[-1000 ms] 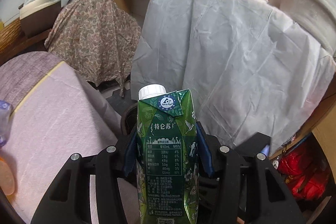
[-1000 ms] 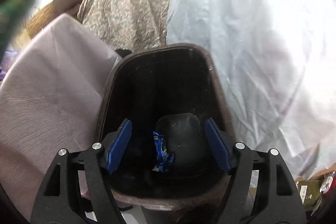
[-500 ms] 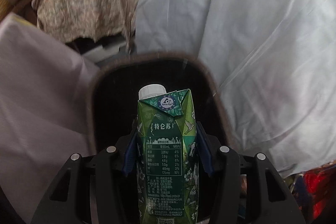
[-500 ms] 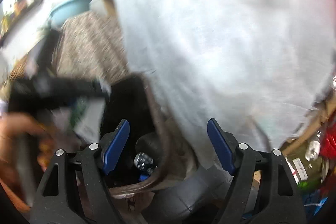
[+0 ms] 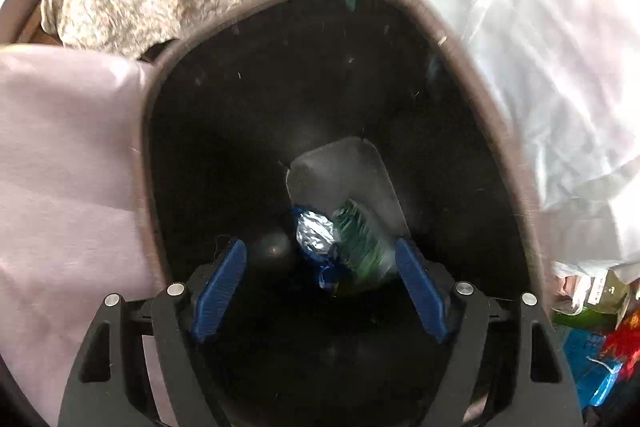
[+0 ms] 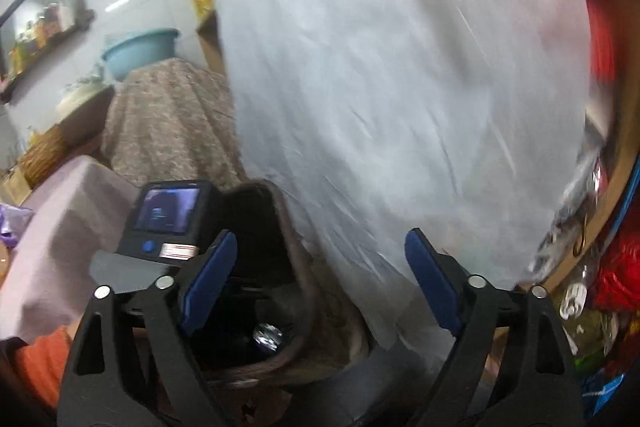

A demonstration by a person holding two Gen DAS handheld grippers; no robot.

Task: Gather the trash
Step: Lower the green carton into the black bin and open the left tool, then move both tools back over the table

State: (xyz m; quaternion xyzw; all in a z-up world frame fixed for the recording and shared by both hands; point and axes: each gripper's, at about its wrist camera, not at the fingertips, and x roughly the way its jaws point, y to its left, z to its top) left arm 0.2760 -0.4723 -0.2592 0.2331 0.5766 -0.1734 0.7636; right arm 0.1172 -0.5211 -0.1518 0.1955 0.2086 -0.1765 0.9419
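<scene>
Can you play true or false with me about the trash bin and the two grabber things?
1. The green carton is down inside the dark trash bin. True.
2. The left gripper is squeezing the carton. False: its jaws are opening and its blue pads stand apart with nothing pressed between them.
3. A crumpled shiny foil wrapper lies beside the carton in the bin. True.
4. The right gripper is carrying a bottle. False: its jaws are opening and nothing is between them.
5. A big white sheet hangs behind the bin. True.
6. The bin has a lid shut on it. False: it is open on top.
</scene>
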